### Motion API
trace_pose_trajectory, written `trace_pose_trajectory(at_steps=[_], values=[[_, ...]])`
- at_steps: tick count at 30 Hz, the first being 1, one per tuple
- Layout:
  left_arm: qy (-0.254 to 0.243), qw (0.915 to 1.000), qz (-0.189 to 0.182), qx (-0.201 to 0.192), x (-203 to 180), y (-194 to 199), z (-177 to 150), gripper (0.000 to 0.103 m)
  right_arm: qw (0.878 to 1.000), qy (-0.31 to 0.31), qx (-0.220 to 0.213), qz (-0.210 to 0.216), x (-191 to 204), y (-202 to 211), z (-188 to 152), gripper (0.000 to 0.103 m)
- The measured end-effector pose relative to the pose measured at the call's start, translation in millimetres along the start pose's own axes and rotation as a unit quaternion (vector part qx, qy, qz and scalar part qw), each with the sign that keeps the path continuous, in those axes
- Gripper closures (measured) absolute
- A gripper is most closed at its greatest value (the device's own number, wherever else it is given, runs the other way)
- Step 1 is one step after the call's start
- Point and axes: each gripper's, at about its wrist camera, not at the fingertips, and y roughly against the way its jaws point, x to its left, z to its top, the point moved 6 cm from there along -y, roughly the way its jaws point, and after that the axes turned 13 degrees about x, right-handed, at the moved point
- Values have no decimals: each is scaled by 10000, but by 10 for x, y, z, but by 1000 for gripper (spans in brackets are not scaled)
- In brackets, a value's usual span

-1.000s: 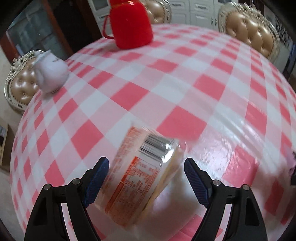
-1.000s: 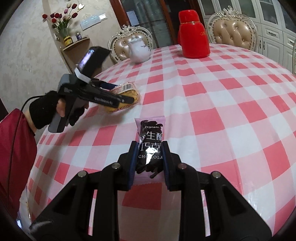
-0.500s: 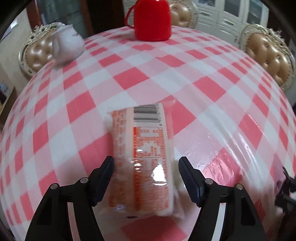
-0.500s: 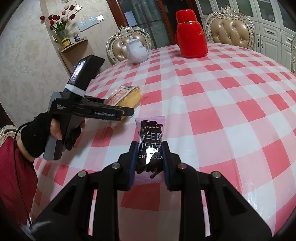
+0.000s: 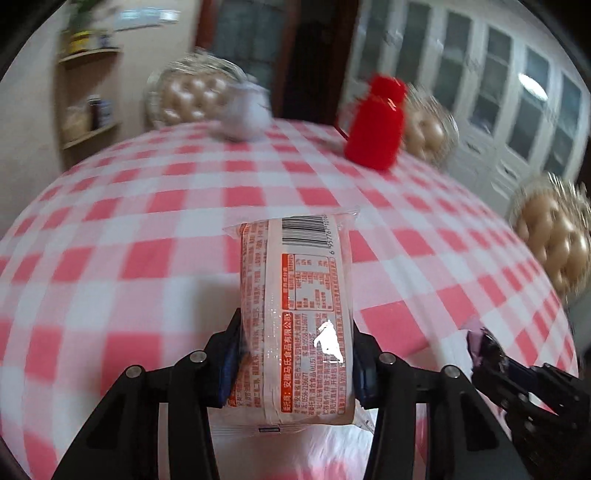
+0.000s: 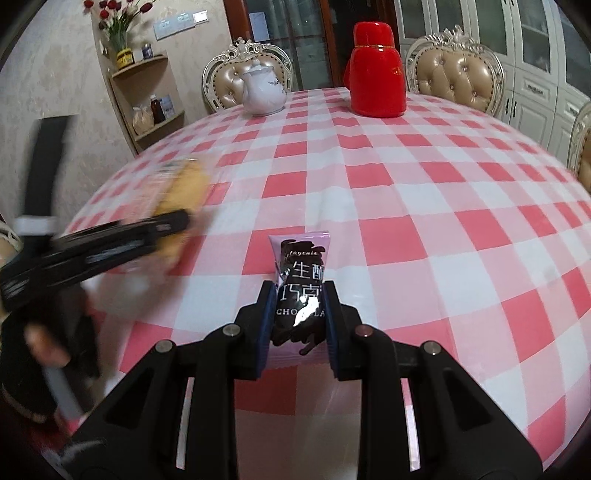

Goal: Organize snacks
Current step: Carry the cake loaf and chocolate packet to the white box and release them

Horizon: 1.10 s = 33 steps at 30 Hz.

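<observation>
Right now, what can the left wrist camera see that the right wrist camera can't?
Only the left wrist view shows the bread packet's barcode and orange label, squeezed in the left tongs. Only the right wrist view shows the chocolate packet's front in the right tongs, the red flowers, and the person's gloved hand. Both show the red thermos, white teapot and checked tablecloth.

Both wrist views low over table (image 6: 424, 206), facing far chairs; share red flask (image 5: 375, 123), teapot (image 6: 264, 92).
</observation>
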Motion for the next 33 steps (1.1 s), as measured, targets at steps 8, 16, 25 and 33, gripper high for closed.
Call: trace_pose_trajectory(at_steps=[8,16,25,33], values=[[824,9945,46,-648,214,641,-421,54,9992,352,-1,-179,173,-10,-50,74],[1287,9864,299,-982,578,1130,-913,54,9939,998,-189,-422,588,96,-169,74],[1436,9830,545,-1011,951,1616,-1541,54,9832,1713,-292,-556,1153,287,-563,74],[1389,9820,724,-1058,1178,1934,-1982,54,9735,2139,-513,-626,1580,546,-899,74]])
